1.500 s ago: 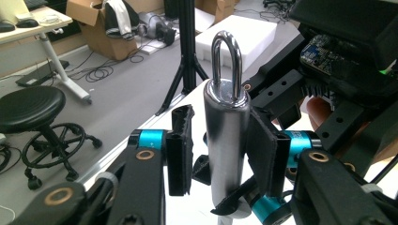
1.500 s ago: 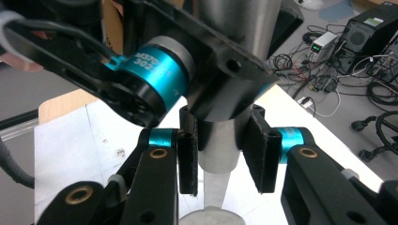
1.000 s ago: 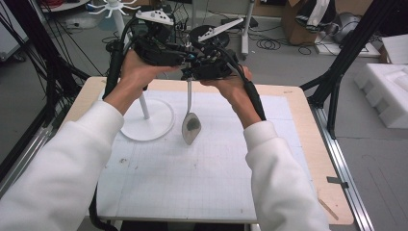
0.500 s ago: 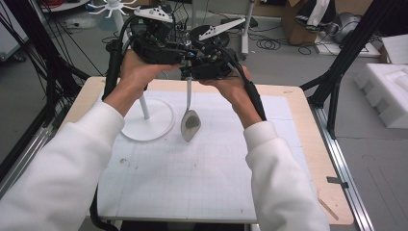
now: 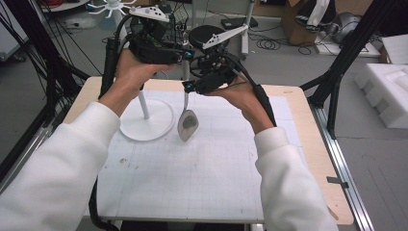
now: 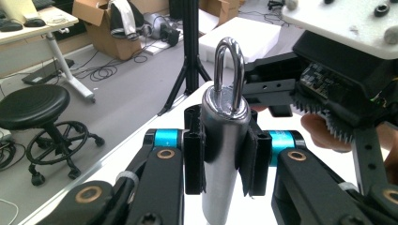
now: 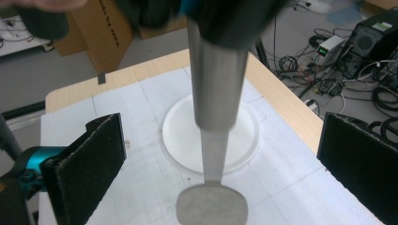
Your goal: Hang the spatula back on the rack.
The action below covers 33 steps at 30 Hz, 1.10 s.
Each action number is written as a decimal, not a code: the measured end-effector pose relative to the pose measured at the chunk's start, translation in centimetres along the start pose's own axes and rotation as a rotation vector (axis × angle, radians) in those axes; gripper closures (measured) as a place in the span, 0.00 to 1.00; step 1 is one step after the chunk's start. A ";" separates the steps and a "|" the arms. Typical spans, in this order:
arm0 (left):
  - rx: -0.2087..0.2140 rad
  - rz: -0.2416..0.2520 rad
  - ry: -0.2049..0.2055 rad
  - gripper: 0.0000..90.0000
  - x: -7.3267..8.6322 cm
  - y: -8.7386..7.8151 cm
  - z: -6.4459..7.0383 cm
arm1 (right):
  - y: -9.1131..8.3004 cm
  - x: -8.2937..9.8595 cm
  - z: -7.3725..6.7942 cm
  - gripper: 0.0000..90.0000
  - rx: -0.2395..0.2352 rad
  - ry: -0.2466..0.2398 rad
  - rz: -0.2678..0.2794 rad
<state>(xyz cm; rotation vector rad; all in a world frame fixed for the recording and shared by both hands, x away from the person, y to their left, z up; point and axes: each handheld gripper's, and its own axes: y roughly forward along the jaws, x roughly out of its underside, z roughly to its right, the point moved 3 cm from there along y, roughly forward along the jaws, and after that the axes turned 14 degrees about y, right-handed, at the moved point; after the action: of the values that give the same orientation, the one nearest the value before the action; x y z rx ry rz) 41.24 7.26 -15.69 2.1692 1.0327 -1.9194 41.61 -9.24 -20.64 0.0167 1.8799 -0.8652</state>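
Observation:
A metal spoon (image 5: 187, 124) with a thick handle (image 6: 224, 140) and a loop at its top hangs bowl-down just above the white mat (image 5: 202, 178). My left gripper (image 5: 180, 54) is shut on the upper handle, and its pads (image 6: 195, 157) press both sides in the left gripper view (image 6: 224, 154). My right gripper (image 5: 192, 86) sits a little lower on the spoon's right side. It stands wide open in the right gripper view (image 7: 225, 159), with the handle (image 7: 217, 70) passing between its jaws without touching them. The bowl (image 7: 211, 206) shows below.
A white stand with a round base (image 5: 146, 126) and a thin pole stands on the mat just left of the spoon; the base (image 7: 180, 136) lies behind the handle. The wooden table edge (image 5: 288, 103) frames the mat. Stools, boxes and cables lie on the floor beyond.
The right gripper has dropped slightly and drawn a little away from the left one. The spoon and left gripper stay almost where they were.

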 end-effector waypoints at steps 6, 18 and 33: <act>0.021 -0.002 0.017 0.82 0.3 -0.8 -0.1 | -1.2 1.3 0.3 0.00 -0.027 -0.016 0.025; 0.048 0.021 0.033 0.82 1.6 -3.2 -0.6 | -3.6 4.7 1.3 0.00 -0.033 -0.034 0.044; 0.117 0.019 0.054 0.83 3.4 -6.3 -1.1 | -6.1 10.1 3.4 0.00 -0.017 -0.023 0.073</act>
<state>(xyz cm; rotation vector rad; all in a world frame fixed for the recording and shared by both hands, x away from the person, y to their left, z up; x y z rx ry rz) 38.94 14.10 -16.15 2.2953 0.9259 -1.9707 37.20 -19.31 -26.11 0.0646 1.8536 -0.7964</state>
